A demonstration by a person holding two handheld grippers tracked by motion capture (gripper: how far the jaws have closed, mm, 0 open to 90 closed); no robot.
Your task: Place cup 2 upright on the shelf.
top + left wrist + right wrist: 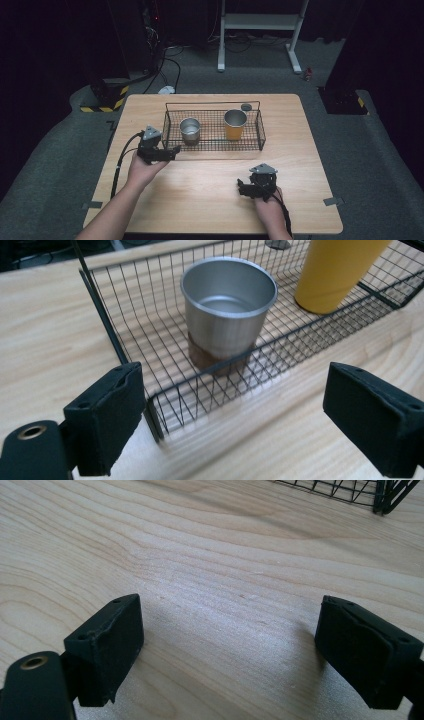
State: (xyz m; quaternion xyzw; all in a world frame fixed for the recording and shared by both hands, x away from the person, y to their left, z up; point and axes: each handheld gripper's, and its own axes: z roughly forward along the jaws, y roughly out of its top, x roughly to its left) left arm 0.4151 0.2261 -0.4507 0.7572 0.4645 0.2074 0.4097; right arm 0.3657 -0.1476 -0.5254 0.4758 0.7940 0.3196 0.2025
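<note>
A black wire basket (260,131) stands on the wooden table (210,175) toward the back. Inside it a silver metal cup (190,130) stands upright at the left and a taller yellow cup (235,124) at the right. My left gripper (172,151) is open at the basket's front left corner, jaws wide apart. In the left gripper view the silver cup (227,307) is just beyond the basket's front wall (240,375), with the yellow cup (335,270) farther off. My right gripper (241,188) is open low over bare wood near the front right, holding nothing.
A small dark round lid (246,107) lies on the table behind the basket. The basket's corner (385,495) shows at the top of the right gripper view. Beyond the table are a white stand's legs (295,55) and cables on grey floor.
</note>
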